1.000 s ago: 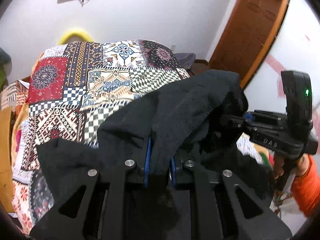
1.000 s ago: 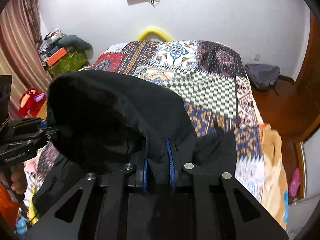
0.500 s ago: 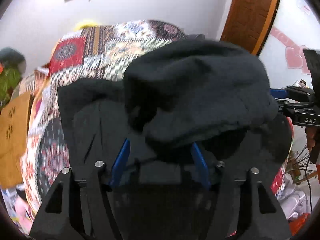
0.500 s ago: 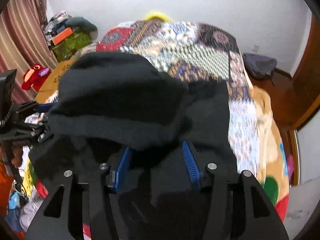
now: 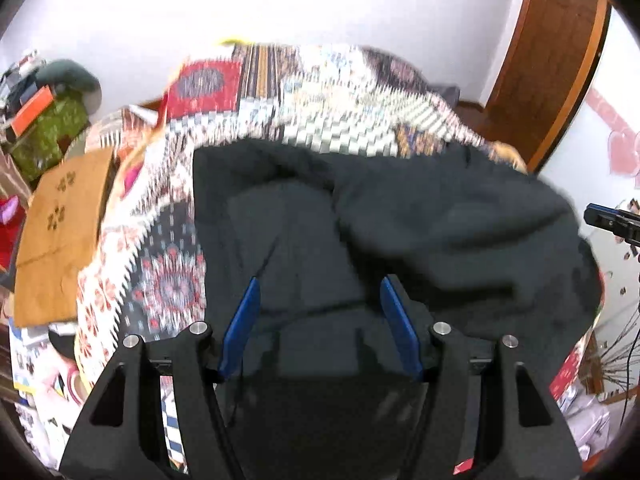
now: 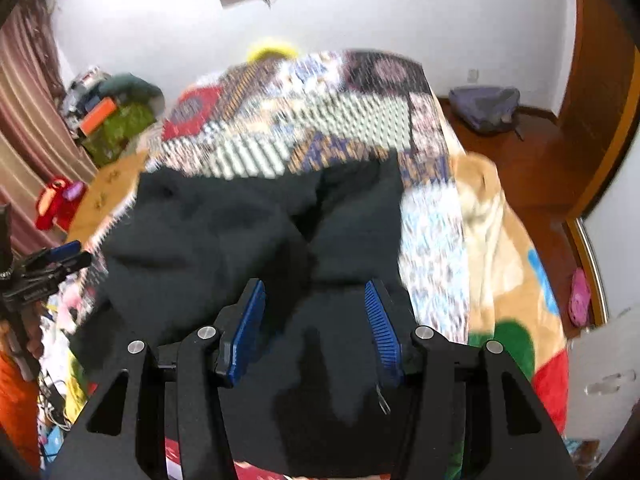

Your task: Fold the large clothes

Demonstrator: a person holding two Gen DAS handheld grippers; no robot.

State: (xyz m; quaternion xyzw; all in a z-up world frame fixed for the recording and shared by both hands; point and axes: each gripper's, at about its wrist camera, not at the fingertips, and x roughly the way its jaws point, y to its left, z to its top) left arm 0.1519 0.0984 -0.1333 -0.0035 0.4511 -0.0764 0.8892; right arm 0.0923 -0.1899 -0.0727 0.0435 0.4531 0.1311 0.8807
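In the left wrist view, at about nine o'clock, we see an orange-brown blanket [image 5: 60, 236] with small dark prints draped over the bed's edge, and above it, near ten o'clock, a green patterned bundle [image 5: 48, 132] among the clutter by the wall. The patchwork bedspread [image 5: 256, 92] fills the upper middle, blurred by motion. The black garment [image 5: 420, 224] lies on it across the centre, one layer doubled over toward three o'clock into a thick, rumpled mound. Our left gripper [image 5: 320, 312] stands at six o'clock with its blue-padded fingers spread wide apart; cloth lies beneath and between them, but the pads pinch nothing. At three o'clock the tip of the right gripper [image 5: 612, 220] pokes in beside the mound, and a brown wooden door [image 5: 552, 52] stands at one o'clock.

In the right wrist view, a striped curtain [image 6: 24, 128] hangs at nine to ten o'clock, with a red toy [image 6: 56, 204] just below it and the left gripper [image 6: 44, 268] at eight o'clock, near the garment's folded edge. The black garment [image 6: 248, 236] spreads from the centre down to six o'clock over the patchwork bedspread [image 6: 320, 112]. Our right gripper [image 6: 316, 312] is likewise open, fingers well apart over the cloth, holding nothing. A purple-grey bag [image 6: 484, 106] sits on the wooden floor [image 6: 528, 164] at one o'clock, and a pink slipper [image 6: 580, 296] lies at three o'clock.
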